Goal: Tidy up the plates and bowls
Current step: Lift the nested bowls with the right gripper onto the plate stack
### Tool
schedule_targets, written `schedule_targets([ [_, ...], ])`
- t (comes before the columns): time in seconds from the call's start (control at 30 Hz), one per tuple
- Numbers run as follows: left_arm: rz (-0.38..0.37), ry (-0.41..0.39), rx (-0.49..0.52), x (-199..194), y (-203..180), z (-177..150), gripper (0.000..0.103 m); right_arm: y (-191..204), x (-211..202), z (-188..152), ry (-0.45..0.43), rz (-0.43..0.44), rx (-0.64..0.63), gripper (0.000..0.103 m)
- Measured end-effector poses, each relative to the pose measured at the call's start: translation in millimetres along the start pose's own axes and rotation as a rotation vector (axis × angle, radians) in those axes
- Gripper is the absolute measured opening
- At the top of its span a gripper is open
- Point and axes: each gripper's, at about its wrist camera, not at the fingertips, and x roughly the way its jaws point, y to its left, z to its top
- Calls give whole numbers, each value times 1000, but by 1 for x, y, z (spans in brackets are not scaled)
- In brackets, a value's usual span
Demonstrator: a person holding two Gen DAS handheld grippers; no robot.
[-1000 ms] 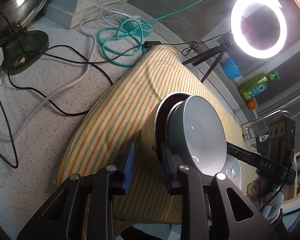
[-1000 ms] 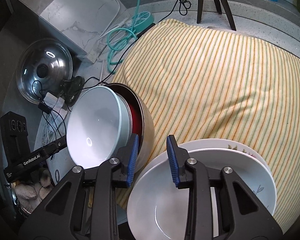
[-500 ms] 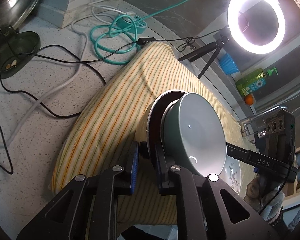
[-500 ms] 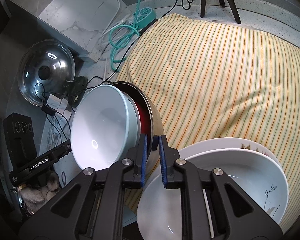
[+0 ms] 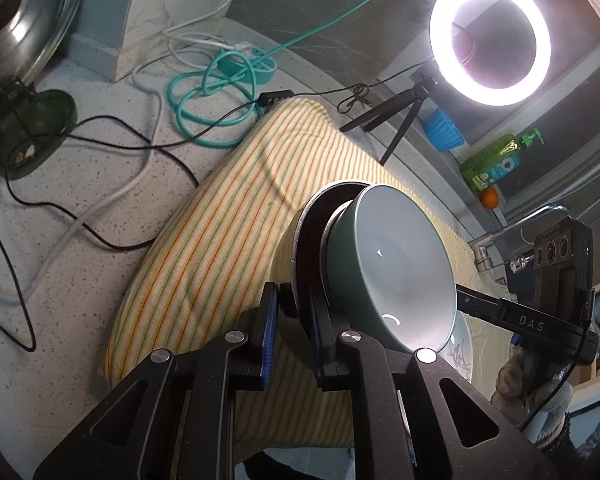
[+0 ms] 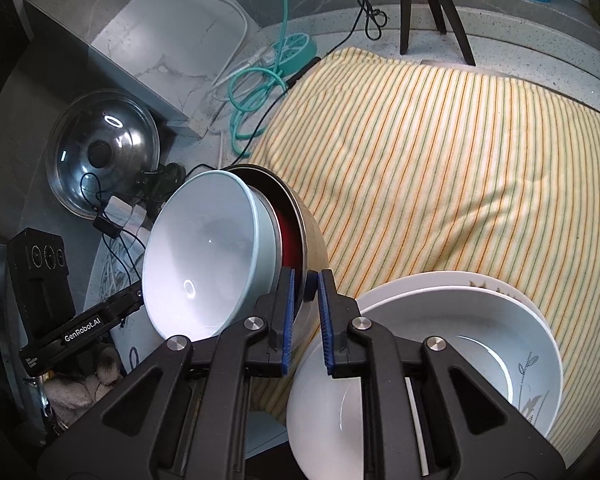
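Fingers of my left gripper (image 5: 292, 316) and right gripper (image 6: 305, 294) each pinch opposite rim edges of the tilted steel-rimmed outer bowl (image 6: 306, 236); the pale teal ceramic bowl (image 6: 204, 252) nests inside, above the striped yellow towel (image 6: 440, 152).

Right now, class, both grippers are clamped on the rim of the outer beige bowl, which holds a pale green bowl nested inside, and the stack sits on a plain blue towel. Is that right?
Not quite: the towel is yellow with thin stripes, not plain blue, as the right wrist view shows. The rest stands: the left gripper and the right gripper each clamp the rim of the outer beige bowl, with the pale green bowl nested inside.
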Motion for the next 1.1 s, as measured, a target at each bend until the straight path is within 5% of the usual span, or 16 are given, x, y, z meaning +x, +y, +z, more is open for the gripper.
schedule_targets([
  [0.47,-81,-16,109,-15,-52,1,11,-14,-71,-24,-113,-19,45,13],
  [1.1,-171,154,264,30,-117,-31,11,-84,-121,-86,-162,-114,217,13],
])
